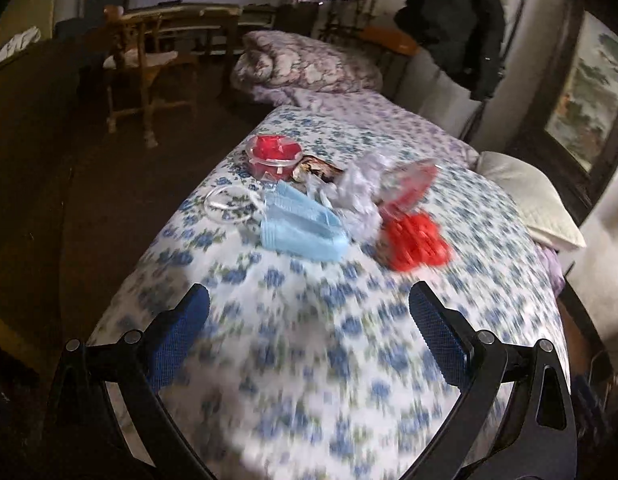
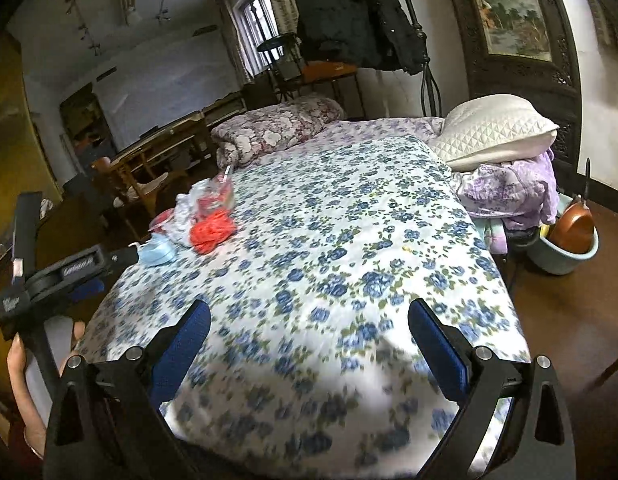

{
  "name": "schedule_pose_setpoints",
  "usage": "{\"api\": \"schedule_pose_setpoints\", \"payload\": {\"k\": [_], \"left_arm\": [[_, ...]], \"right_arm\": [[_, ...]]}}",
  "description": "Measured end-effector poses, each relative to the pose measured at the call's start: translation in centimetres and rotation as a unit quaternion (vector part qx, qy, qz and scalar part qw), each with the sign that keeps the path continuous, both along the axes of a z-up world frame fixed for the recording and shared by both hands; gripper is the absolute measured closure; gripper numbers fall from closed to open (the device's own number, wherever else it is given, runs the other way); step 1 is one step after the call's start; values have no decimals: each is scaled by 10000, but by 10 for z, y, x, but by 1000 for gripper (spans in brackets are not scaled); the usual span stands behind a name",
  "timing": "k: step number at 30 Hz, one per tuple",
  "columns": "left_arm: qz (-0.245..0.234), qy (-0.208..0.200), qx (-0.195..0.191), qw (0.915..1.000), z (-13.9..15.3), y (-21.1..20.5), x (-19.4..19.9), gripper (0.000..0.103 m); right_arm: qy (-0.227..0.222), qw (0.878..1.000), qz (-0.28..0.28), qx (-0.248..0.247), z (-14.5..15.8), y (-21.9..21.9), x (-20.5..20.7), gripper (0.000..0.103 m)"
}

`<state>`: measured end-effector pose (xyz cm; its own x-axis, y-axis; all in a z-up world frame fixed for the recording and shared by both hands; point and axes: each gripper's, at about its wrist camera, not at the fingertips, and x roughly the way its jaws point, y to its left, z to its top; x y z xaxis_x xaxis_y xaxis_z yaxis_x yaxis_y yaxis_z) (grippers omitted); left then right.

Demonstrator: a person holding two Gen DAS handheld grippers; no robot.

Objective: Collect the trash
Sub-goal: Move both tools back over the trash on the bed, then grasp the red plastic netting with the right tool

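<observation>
Blue-flowered white bedspread [image 1: 309, 340], pale blue mask [image 1: 297, 232], red net [image 1: 417, 242]

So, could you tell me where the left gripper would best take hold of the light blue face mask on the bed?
Probably the near pleated edge of the face mask, approached from the gripper's own side, low over the bedspread. The mask lies flat, nearest the open left gripper, with bare cloth between. Its white ear loop is thin and flat, so harder to pinch; crumpled plastic crowds the far side.
</observation>
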<state>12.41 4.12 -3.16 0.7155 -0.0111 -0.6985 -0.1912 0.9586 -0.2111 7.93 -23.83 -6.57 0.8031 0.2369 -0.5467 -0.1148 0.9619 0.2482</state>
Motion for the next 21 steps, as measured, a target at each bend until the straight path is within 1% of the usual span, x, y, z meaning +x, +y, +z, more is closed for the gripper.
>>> {"api": "schedule_pose_setpoints", "payload": {"k": [2, 3, 5, 6, 8, 9, 11, 12, 13, 14, 15, 16, 17, 18, 19, 21], "left_arm": [[123, 21, 91, 9999, -2, 1, 17, 7], [187, 36, 178, 9997, -3, 2, 27, 7], [281, 99, 297, 9991, -7, 2, 40, 7], [306, 112, 308, 9990, -9, 3, 44, 7], [341, 179, 223, 9990, -12, 8, 49, 7], [351, 148, 63, 9993, -13, 14, 49, 7], [456, 167, -53, 9988, -15, 22, 52, 7], [499, 248, -79, 9984, -18, 25, 54, 7], [456, 422, -177, 9979, -23, 28, 59, 7], [354, 514, -348, 9974, -26, 31, 63, 7], [365, 461, -305, 9978, -24, 31, 62, 8], [384, 452, -178, 9981, -23, 30, 62, 9], [272, 416, -183, 9986, -23, 27, 61, 19], [136, 360, -207, 9990, -21, 24, 60, 38], [-44, 256, -171, 9995, -19, 19, 56, 46], [-148, 74, 199, 9997, -12, 7, 45, 62]], "right_arm": [[-30, 9999, 34, 96, -1, 1, 7, 6], [-116, 9998, 44, 160, 0, 2, 9, 6], [-179, 9998, 18, 126, -2, 5, 11, 6], [-128, 9999, 7, 34, -4, 9, 12, 6], [-118, 9999, 65, -91, -5, 14, 13, 6], [-158, 9997, 104, -142, -5, 16, 12, 6], [-164, 9996, 109, -185, -5, 16, 12, 6], [-145, 9997, 101, -186, -5, 15, 13, 6], [-111, 9998, 81, -164, -6, 14, 14, 6], [-65, 9999, 60, -122, -7, 12, 15, 6], [-32, 9999, 53, -90, -7, 11, 16, 6], [2, 10000, 33, -49, -8, 10, 17, 6], [16, 10000, 14, -25, -8, 9, 17, 6], [20, 10000, 9, -21, -9, 9, 17, 6], [13, 10000, 21, -47, -9, 11, 16, 6], [-18, 9999, 33, -107, -8, 12, 15, 6]]}}
